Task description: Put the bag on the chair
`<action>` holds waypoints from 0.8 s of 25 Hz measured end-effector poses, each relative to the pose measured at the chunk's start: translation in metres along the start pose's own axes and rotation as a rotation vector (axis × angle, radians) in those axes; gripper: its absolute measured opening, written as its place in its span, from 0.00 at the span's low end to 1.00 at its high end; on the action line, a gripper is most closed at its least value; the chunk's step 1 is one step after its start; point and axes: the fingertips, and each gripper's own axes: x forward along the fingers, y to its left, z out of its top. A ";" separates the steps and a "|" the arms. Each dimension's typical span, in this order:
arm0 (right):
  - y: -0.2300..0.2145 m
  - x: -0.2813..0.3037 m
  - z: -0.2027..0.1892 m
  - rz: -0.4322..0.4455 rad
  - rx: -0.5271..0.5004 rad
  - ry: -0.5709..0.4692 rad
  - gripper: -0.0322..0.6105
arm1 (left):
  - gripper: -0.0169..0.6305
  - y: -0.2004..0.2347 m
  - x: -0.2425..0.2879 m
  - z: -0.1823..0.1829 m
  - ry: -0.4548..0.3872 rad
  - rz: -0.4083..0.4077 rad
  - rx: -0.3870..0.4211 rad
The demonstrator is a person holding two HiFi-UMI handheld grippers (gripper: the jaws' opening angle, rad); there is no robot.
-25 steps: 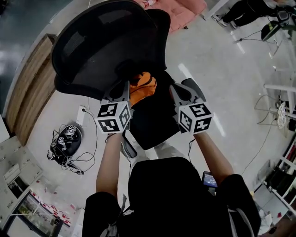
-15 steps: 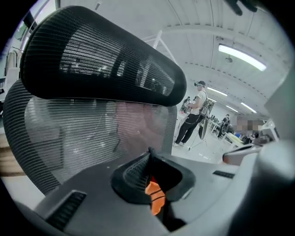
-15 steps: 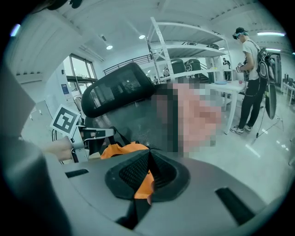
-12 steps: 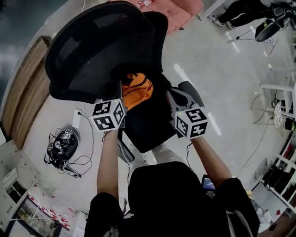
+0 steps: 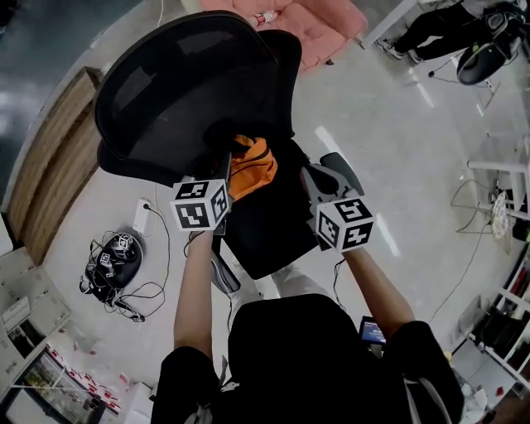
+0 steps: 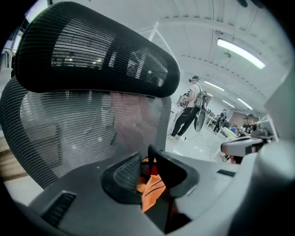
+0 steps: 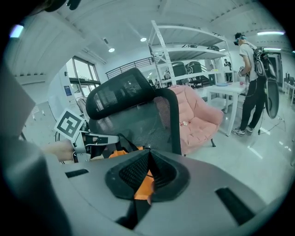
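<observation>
An orange bag with black straps lies on the seat of the black mesh office chair, against its backrest. My left gripper reaches to the bag's left side. Its jaws are opening, and a black strap and orange fabric show in the gap between them. The pads do not press on them. My right gripper hovers over the seat's right side, a little apart from the bag. It is shut, with nothing gripped that I can see. The bag shows behind it.
A pink sofa stands behind the chair. A bundle of cables lies on the floor at the left, near a wooden cabinet. A person stands by a white table and metal shelves.
The bag stays on the seat against the backrest. Both grippers have kept close to their places, and the head view has shifted slightly.
</observation>
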 end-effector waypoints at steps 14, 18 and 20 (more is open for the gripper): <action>0.005 -0.027 0.013 0.002 0.000 -0.050 0.05 | 0.27 -0.012 -0.035 0.006 -0.048 0.007 -0.018; 0.009 -0.040 0.016 -0.004 -0.004 -0.071 0.05 | 0.27 -0.026 -0.051 0.006 -0.056 -0.017 -0.014; 0.014 -0.047 0.017 -0.007 -0.005 -0.081 0.05 | 0.27 -0.032 -0.062 0.003 -0.054 -0.032 -0.011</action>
